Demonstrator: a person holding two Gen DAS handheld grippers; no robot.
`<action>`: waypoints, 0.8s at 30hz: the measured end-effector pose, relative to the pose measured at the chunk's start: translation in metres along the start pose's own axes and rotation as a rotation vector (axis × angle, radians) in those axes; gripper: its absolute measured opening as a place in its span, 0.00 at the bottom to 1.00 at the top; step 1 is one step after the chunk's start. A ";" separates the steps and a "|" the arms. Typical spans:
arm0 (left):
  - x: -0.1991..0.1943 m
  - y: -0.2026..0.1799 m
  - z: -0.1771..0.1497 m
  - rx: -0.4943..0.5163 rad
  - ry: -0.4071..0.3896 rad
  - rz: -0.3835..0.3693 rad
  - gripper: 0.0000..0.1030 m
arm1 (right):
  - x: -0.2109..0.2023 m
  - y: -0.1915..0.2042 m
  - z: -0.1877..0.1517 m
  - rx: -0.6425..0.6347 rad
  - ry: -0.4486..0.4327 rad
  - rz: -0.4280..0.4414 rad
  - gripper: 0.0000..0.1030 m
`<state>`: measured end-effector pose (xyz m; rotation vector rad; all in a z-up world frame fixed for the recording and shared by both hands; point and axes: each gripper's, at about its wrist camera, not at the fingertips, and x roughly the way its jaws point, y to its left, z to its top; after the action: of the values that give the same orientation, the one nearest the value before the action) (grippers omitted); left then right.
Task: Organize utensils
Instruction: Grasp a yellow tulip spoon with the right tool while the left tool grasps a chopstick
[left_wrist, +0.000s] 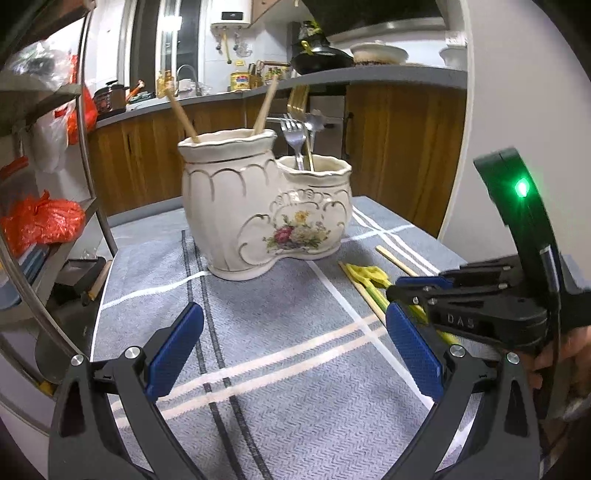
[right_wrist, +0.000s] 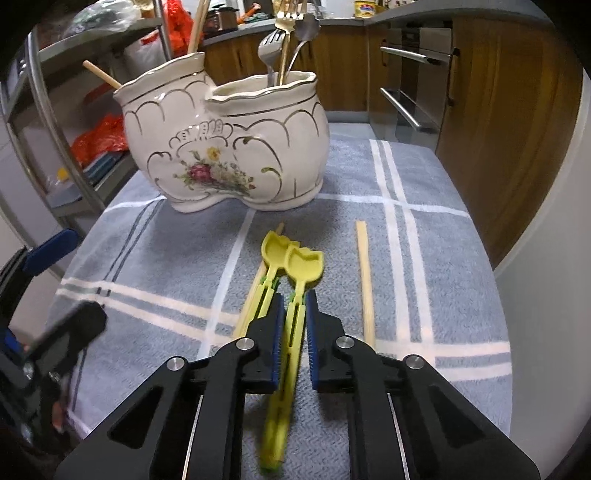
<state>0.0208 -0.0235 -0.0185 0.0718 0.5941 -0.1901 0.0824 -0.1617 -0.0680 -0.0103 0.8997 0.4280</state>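
A white ceramic two-compartment holder (right_wrist: 229, 147) with a flower print stands on a grey striped cloth (right_wrist: 443, 258). Wooden chopsticks (left_wrist: 184, 118) lean in its tall part, and forks (left_wrist: 293, 134) and a spoon stand in the low part. Two yellow plastic spoons (right_wrist: 275, 249) lie side by side in front of it. My right gripper (right_wrist: 295, 299) is shut on the handle of the right-hand yellow spoon (right_wrist: 304, 264). A chopstick (right_wrist: 255, 291) lies under the left spoon, and another chopstick (right_wrist: 364, 280) lies alone further right. My left gripper (left_wrist: 293, 310) hovers open over the cloth, holding nothing.
A metal shelf rack (left_wrist: 92, 177) with orange plastic bags (left_wrist: 44, 221) stands left of the table. Wooden kitchen cabinets (left_wrist: 399, 147) and a cluttered counter run behind. In the left wrist view, the right gripper (left_wrist: 397, 291) sits at the right, over the yellow spoons (left_wrist: 365, 273).
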 end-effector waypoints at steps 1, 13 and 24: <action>0.001 -0.002 0.000 0.005 0.010 -0.001 0.94 | -0.002 -0.001 0.000 -0.001 -0.007 0.005 0.10; 0.027 -0.041 -0.003 0.015 0.221 -0.039 0.68 | -0.036 -0.023 0.004 0.035 -0.130 0.085 0.10; 0.056 -0.046 0.005 -0.008 0.280 0.022 0.67 | -0.050 -0.031 0.004 0.042 -0.176 0.132 0.10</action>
<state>0.0599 -0.0784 -0.0461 0.0983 0.8727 -0.1578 0.0696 -0.2076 -0.0328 0.1240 0.7383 0.5244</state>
